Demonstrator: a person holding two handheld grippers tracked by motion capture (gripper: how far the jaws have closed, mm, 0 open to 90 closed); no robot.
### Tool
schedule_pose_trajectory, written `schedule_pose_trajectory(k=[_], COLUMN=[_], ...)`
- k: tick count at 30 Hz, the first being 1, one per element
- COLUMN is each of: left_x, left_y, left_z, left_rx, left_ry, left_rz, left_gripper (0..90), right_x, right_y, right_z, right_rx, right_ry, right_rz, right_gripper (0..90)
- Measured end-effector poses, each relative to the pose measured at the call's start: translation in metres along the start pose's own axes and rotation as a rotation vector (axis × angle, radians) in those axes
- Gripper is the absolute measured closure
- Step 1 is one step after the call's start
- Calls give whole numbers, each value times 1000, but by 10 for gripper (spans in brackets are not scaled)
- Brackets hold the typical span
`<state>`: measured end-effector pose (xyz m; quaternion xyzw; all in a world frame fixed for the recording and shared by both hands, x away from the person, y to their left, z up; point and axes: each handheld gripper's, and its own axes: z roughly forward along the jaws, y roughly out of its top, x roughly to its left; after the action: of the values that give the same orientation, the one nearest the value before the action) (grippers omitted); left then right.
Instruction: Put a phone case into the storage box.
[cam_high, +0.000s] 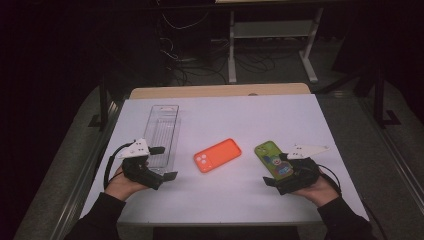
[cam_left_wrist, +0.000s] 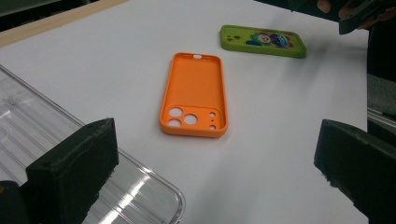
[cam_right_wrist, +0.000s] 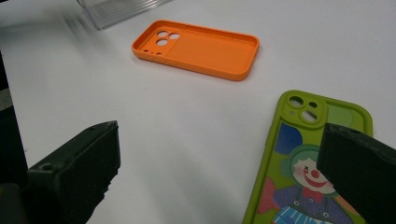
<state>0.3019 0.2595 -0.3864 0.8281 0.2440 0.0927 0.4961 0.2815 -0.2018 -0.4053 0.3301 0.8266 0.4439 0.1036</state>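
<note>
Orange phone case (cam_high: 217, 155) lies hollow side up mid-desk; green clown-print phone case (cam_high: 273, 159) nearer the right edge, clear plastic tray (cam_high: 163, 134) nearer the left. Left gripper (cam_high: 161, 163) hovers released beside the tray's near end. Right gripper (cam_high: 276, 169) hovers released over the green case's near end.

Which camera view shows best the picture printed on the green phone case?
The right gripper view: the green phone case is close, its clown print clear. The left gripper view shows it far and foreshortened; the high view shows it small.
</note>
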Motion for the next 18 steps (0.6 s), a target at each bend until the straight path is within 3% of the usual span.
schedule_pose_trajectory(k=[12,18], left_x=[1,4], left_y=[2,15], left_z=[2,8], left_rx=[4,24], left_ry=[0,4], left_rz=[-20,-4], left_gripper=[0,0], right_x=[-1,-3], right_y=[0,2], right_z=[1,2], right_rx=[5,16], right_ry=[-2,-6], right_rz=[6,17], right_gripper=[0,0])
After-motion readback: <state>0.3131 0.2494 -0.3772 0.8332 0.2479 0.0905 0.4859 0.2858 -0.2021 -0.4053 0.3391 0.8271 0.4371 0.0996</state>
